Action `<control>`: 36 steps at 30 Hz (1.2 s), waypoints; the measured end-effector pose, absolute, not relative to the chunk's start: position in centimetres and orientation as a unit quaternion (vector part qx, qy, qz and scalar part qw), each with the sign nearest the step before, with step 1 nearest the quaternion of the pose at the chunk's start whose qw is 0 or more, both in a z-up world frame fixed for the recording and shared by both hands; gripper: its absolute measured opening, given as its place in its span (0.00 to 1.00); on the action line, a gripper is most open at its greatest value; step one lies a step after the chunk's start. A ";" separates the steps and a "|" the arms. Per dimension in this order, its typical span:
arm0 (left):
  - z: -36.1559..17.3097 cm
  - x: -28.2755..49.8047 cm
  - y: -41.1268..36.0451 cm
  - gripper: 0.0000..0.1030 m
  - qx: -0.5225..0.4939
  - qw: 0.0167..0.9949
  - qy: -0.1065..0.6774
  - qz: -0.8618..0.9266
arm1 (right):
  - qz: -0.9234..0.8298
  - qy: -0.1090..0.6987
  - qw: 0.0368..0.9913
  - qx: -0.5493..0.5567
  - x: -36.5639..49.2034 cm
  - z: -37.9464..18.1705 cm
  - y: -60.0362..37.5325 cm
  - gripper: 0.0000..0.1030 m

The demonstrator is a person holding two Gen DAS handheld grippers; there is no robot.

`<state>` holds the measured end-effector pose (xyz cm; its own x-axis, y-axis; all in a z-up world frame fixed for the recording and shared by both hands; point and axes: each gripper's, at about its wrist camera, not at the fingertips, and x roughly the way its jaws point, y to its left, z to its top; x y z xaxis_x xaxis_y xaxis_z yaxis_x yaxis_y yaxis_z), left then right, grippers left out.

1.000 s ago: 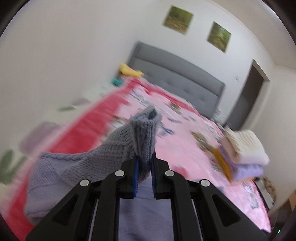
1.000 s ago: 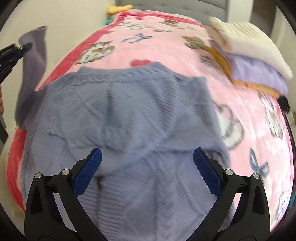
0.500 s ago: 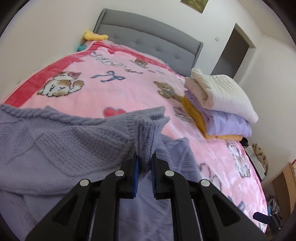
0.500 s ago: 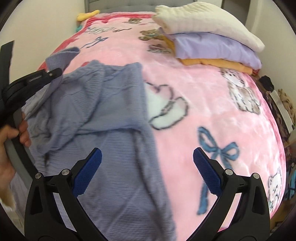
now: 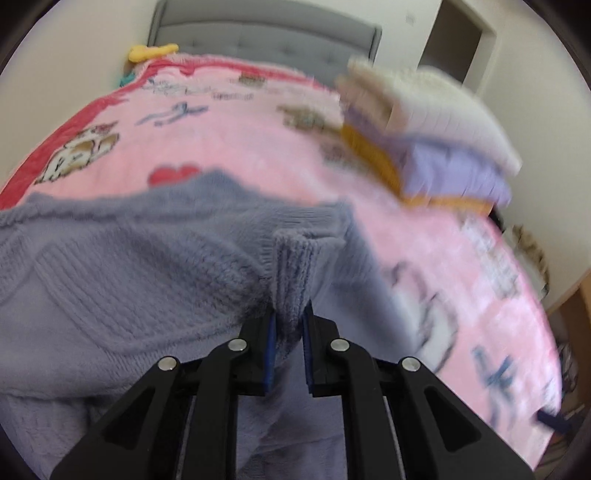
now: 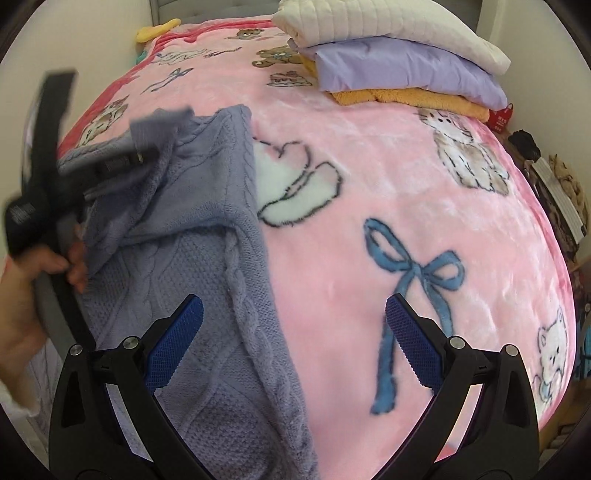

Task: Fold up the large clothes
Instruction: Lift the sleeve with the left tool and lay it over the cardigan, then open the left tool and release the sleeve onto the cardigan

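On the pink cartoon-print blanket (image 6: 369, 192) lies the lavender knit sweater (image 6: 207, 280), spread over the bed's left part, its lower portion cut off by the bottom edge of both views. The left gripper (image 5: 289, 325) has its two fingers clamped on a ribbed sleeve cuff (image 5: 295, 269), which stands up between the blue pads (image 5: 270, 354); the left wrist view is smeared with motion blur, so the knit beyond the cuff and the blanket's prints are hard to read. In the right wrist view that gripper and the hand (image 6: 26, 295) holding it appear blurred at the left edge. The right gripper (image 6: 293, 332) hovers with fingers wide apart and nothing between them, one finger over the sweater's edge, the other over the blanket. A stack of folded bedding (image 6: 391, 55) sits toward the grey headboard (image 5: 266, 33), partly cropped.
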<state>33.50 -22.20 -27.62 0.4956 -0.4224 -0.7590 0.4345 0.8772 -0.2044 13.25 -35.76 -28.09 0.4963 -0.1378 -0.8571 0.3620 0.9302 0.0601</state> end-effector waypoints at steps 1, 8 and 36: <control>-28.4 33.5 -21.8 0.14 0.006 0.861 0.443 -0.249 | -0.145 0.478 0.858 0.119 13.4 -28.1 -35.9 0.92; -26.6 31.0 -17.7 0.83 0.028 0.833 0.405 -0.376 | -0.099 0.446 0.878 0.146 16.0 -27.5 -36.1 0.92; -30.2 40.8 5.8 0.94 0.009 0.842 0.489 -0.230 | 0.108 0.500 0.857 0.063 34.6 -32.5 -28.1 0.77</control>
<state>40.76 5.78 -30.20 0.4164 -0.3780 -0.8269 0.3952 0.8943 -0.2098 34.61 -28.10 -32.48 0.4761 0.2480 -0.8437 -0.1216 0.9688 0.2161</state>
